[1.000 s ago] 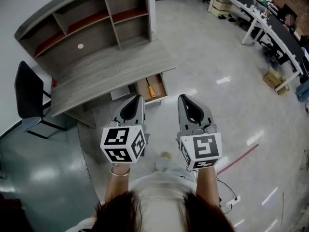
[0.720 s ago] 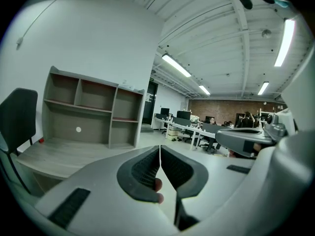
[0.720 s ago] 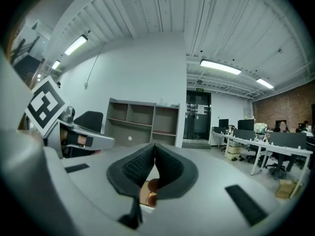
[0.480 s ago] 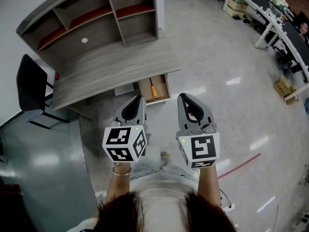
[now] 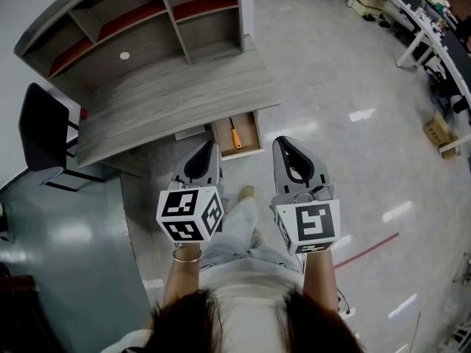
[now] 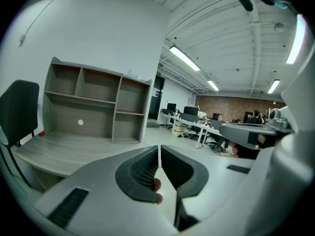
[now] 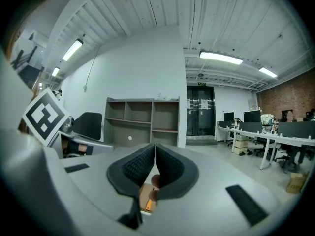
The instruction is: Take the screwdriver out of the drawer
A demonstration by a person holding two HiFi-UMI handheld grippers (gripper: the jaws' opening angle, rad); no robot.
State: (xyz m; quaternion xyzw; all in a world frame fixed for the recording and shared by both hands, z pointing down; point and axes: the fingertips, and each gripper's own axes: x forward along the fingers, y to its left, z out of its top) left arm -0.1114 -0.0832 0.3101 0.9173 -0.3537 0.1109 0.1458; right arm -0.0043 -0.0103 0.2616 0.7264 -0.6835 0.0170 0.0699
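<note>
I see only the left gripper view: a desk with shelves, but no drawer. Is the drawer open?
Observer: Yes. In the head view the drawer is pulled out under the front edge of the desk.
Operator: Is the screwdriver inside it?
Observer: Yes, an orange-handled screwdriver lies on its bottom.
Operator: What about the right gripper?
Observer: Its own view shows the right gripper shut, with nothing between the jaws.

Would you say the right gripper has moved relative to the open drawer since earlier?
Yes; the right gripper has edged closer to the open drawer, toward the desk.
</note>
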